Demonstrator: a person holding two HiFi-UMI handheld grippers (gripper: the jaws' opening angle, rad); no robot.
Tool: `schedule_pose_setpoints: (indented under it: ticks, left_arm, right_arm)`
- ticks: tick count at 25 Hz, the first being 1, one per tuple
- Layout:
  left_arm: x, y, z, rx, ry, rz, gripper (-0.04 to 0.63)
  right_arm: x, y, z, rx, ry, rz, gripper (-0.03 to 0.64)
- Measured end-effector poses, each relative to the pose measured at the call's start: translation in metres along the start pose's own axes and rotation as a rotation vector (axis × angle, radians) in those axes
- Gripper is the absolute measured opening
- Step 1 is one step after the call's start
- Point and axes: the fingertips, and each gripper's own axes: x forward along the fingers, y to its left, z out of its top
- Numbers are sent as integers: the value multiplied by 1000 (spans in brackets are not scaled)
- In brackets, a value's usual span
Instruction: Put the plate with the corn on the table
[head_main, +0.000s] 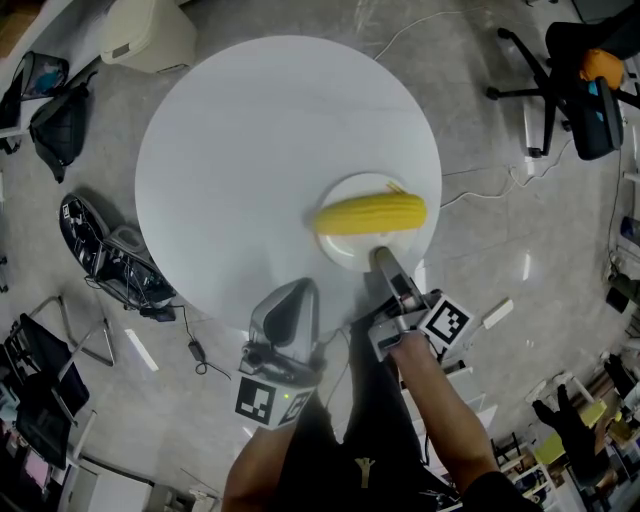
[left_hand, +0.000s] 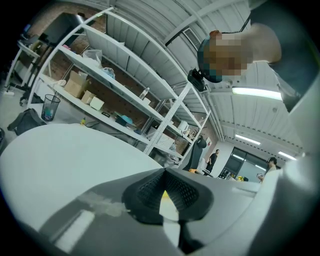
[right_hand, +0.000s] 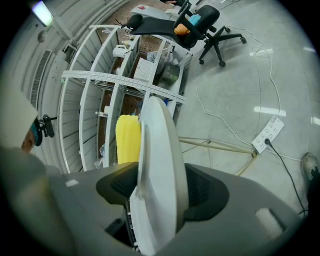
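A yellow corn cob (head_main: 370, 213) lies on a white plate (head_main: 345, 250) that rests on the round white table (head_main: 250, 150), near its right front edge. My right gripper (head_main: 383, 258) is at the plate's near rim. In the right gripper view the plate (right_hand: 160, 165) stands edge-on between the jaws with the corn (right_hand: 127, 140) behind it. The jaws stand wide around the rim, and I see no firm pinch from the pads. My left gripper (head_main: 298, 290) hovers at the table's front edge, left of the plate. Its tips (left_hand: 164, 175) meet and hold nothing.
Bags and gear (head_main: 110, 255) lie on the floor left of the table. An office chair (head_main: 570, 90) stands at the far right, and a power strip (head_main: 497, 314) lies with cables on the floor nearby. White shelving (left_hand: 115, 85) rises beyond the table.
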Motion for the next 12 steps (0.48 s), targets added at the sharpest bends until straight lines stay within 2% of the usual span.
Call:
schedule_pose_setpoints:
  ticks: [12]
  left_arm:
    - [4,8,4,-8,3,0,3]
  right_arm:
    - [8,1,1,0,19,-20,314]
